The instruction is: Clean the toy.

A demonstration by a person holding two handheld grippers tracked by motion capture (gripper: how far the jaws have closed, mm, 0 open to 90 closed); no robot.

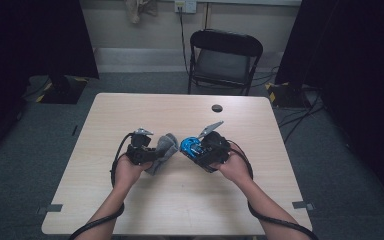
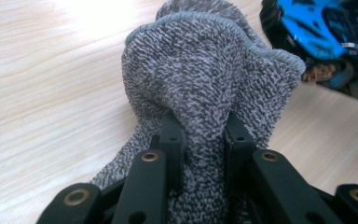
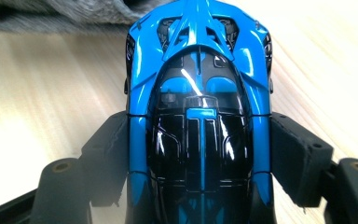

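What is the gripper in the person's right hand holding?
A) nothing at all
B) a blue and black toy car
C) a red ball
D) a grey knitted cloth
B: in the right gripper view the two black jaws of the right gripper press on the sides of a blue and black toy car; the grey knitted cloth sits in the left gripper instead.

A light wooden tabletop (image 1: 130, 200) stands on a grey carpet floor (image 1: 40, 145). Behind it there is a black folding chair (image 1: 224, 59) near a pale wall (image 1: 130, 30). Dark curtains (image 1: 360, 75) hang at both sides, and cables (image 1: 300, 117) lie on the floor.
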